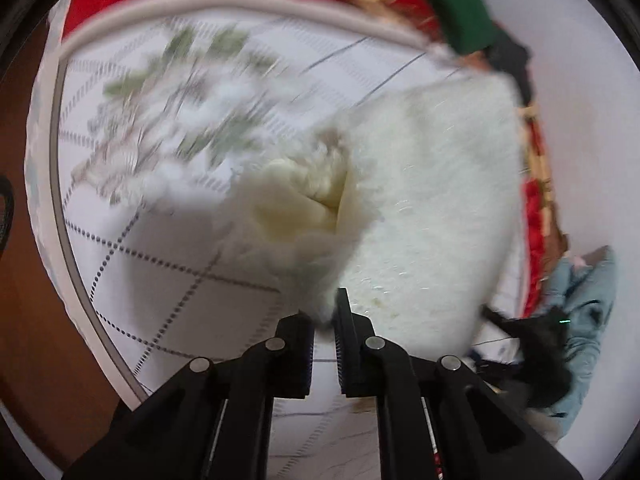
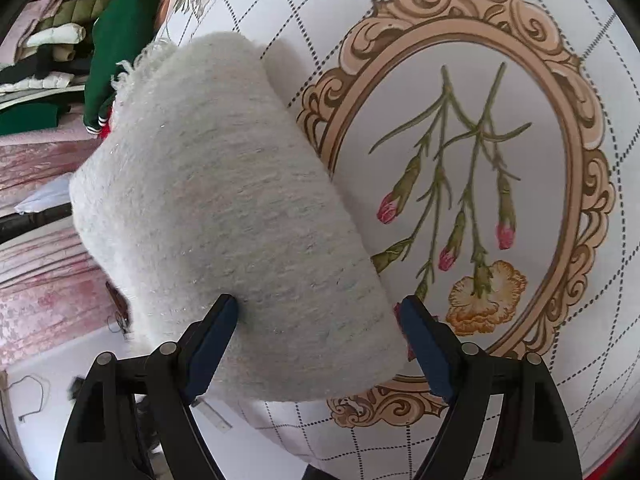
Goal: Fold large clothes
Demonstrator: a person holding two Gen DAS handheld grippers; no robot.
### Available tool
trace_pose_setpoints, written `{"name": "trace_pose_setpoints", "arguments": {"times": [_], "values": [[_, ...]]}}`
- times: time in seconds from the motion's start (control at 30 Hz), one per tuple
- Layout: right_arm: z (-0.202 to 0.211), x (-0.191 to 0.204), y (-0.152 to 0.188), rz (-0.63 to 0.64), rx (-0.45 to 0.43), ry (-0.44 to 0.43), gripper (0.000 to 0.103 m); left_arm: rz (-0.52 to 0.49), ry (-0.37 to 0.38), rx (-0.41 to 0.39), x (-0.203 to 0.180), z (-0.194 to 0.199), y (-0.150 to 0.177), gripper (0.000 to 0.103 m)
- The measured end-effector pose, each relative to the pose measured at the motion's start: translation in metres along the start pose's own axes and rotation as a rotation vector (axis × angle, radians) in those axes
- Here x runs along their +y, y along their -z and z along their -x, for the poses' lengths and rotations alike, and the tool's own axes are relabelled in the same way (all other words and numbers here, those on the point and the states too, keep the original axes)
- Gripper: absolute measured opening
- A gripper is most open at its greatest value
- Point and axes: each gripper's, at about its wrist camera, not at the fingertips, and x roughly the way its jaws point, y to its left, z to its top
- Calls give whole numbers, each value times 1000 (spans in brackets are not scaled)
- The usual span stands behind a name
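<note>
- Two grippers in view, one per wrist cam.
- Left gripper: jaws drawn together w/ only a slim gap, a fluffy edge of the white sweater pinched at the tips.
- From that pinch the sweater spreads up and to the right; a bunched, cream-coloured fold sits just above the tips. Pic is blurred here.
- Right gripper: jaws wide apart, straddling the near end of the sweater. Left fingertip touches the knit; right one sits just off its edge. Nothing clamped.
- From the right cam the sweater lies as a thick folded bundle running up-left from the jaws, fringe at its far end.
- Under it: bedsheet w/ dotted grid, ornate oval frame and flower print just right of the bundle.
- Beyond: green garment near the bundle's far end, stack of clothes farther left.
</note>
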Motion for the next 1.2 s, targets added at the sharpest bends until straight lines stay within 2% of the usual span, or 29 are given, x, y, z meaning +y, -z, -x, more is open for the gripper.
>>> {"name": "trace_pose_setpoints", "arguments": {"times": [0.07,0.1,0.23,0.27,0.3,0.33,0.37,0.4,0.5,0.6,0.67,0.73,0.8,0.83,0.87,0.9,0.97,1.07,1.1,1.13,1.17,1.2], "values": [[-2,7,-1,22,4,13,85,3,-3,13,1,-5,-5,7],[-2,9,-1,31,2,16,85,-12,-12,23,-4,-2,-9,11],[3,18,-6,75,-7,-8,85,-136,-70,16,-33,22,-13,18],[3,18,-9,84,-3,-18,85,-176,-104,5,-41,29,-13,29],[1,16,-14,91,6,-28,85,-217,-125,-5,-48,36,-14,46],[0,15,-18,96,18,-48,85,-253,-125,-22,-54,44,-17,57],[-3,13,-22,102,31,-75,85,-300,-138,-53,-62,51,-20,84],[-5,10,-28,108,42,-100,85,-331,-147,-78,-63,55,-22,97],[-19,-1,-47,140,71,-232,93,-444,-180,-150,-77,55,-37,98],[-42,-6,-67,162,140,-328,102,-520,-211,-165,-80,24,-72,98],[-59,-2,-83,188,203,-432,103,-537,-184,-127,-80,2,-91,98],[-71,14,-91,236,243,-492,103,-552,-156,-82,-81,-11,-102,98],[-83,39,-95,294,262,-482,103,-559,-116,-20,-85,-27,-111,98],[-86,46,-94,312,257,-463,98,-563,-93,13,-86,-35,-114,98],[-86,52,-94,313,237,-452,87,-569,-80,28,-88,-36,-113,98],[-84,51,-94,270,227,-480,65,-581,-98,29,-90,-40,-114,98],[-76,44,-86,188,207,-523,58,-596,-92,20,-90,-38,-112,98],[-59,23,-64,76,148,-510,58,-571,-19,68,-91,-41,-111,96],[-55,11,-55,50,150,-523,64,-578,-5,73,-92,-42,-109,93],[-54,4,-53,40,154,-523,79,-586,6,76,-95,-44,-106,87],[-56,-4,-49,22,150,-498,89,-596,24,84,-98,-47,-102,68],[-62,-14,-47,-22,139,-469,101,-607,39,93,-102,-50,-99,56]]}}
